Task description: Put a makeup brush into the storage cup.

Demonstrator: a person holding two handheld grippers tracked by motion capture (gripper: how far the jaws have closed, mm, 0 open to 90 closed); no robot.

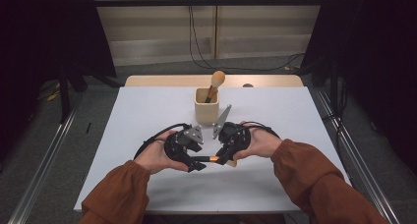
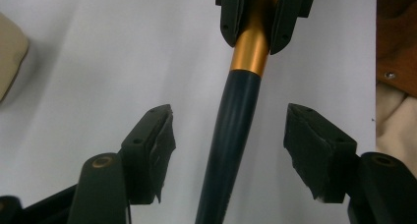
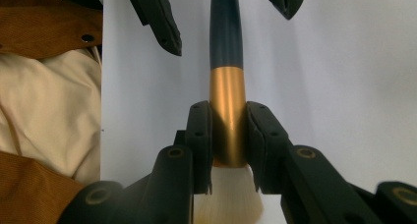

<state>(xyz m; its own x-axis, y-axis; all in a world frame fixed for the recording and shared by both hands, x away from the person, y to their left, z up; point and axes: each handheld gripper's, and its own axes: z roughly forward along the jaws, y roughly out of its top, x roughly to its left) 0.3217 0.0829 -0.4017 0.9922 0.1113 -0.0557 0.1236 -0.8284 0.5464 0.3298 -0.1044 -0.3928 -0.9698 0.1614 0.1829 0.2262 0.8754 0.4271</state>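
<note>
While the right gripper (image 1: 227, 157) clamps the dark-handled brush with gold metal ferrule (image 1: 206, 159) near the white table's (image 1: 147, 111) near edge, the left gripper (image 2: 228, 135) straddles its handle, pads apart from it; right gripper view shows ferrule pinched

One overhead camera, two close gripper cameras

The high view looks forward and down over the whole table (image 1: 147, 184). Each gripper view looks along its own jaws, very near; both share the makeup brush (image 2: 231, 130) and the white tabletop beneath it.
</note>
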